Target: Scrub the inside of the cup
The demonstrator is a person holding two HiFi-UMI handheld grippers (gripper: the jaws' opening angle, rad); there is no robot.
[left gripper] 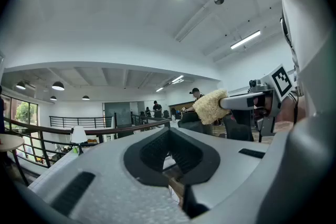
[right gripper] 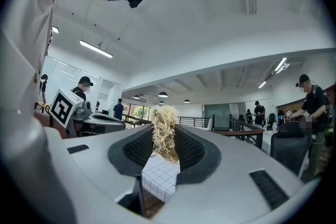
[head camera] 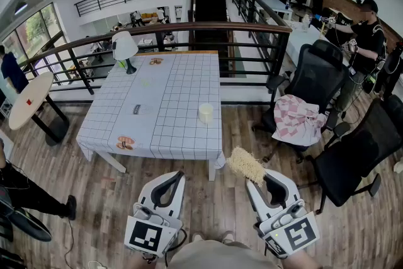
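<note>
A white cup (head camera: 205, 113) stands upright on the table with the checked cloth (head camera: 170, 91), near its right front edge. Both grippers hang in front of the table, above the wooden floor and well short of the cup. My right gripper (head camera: 251, 179) is shut on a pale, fibrous scrubber (head camera: 244, 164), which sticks up and forward from between the jaws (right gripper: 165, 134). My left gripper (head camera: 180, 174) is shut with nothing in it; its jaws meet in the left gripper view (left gripper: 169, 153). That view also shows the scrubber (left gripper: 209, 107) to the right.
A white lamp (head camera: 124, 47) and a few small flat items (head camera: 125, 143) sit on the table. Black office chairs stand to the right, one draped with a pink checked cloth (head camera: 296, 119). A round table (head camera: 30, 101) is on the left. A railing (head camera: 189, 28) and people are beyond.
</note>
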